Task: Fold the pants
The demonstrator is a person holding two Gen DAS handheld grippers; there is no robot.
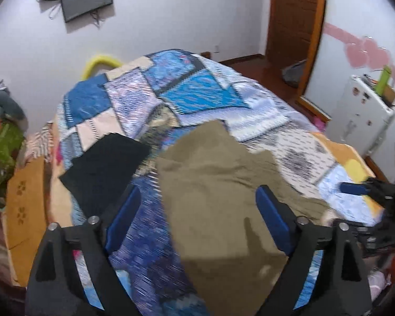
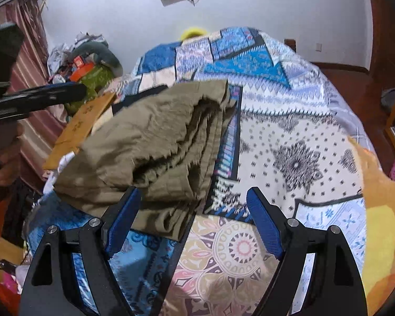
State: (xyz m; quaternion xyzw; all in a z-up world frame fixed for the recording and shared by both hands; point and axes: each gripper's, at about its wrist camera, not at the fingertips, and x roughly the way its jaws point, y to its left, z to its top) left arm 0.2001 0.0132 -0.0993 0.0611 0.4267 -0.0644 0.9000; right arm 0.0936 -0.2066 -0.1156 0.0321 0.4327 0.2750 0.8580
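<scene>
The olive-khaki pants [image 1: 218,192] lie folded into a thick stack on the patchwork bedspread [image 1: 150,89]. In the right wrist view the pants [image 2: 155,142] show several layered edges at their right side. My left gripper [image 1: 198,197] is open, hovering above the pants with nothing between its blue pads. My right gripper [image 2: 193,202] is open and empty, just off the near right corner of the stack. The right gripper also shows at the right edge of the left wrist view [image 1: 360,188], and the left gripper at the left of the right wrist view [image 2: 39,96].
A folded black garment [image 1: 105,168] lies on the bed left of the pants. A brown cardboard piece [image 1: 26,202] sits at the bed's left edge. Clutter is piled at the left wall [image 2: 92,63]. A white cabinet [image 1: 360,115] stands right, a wooden door [image 1: 295,15] behind.
</scene>
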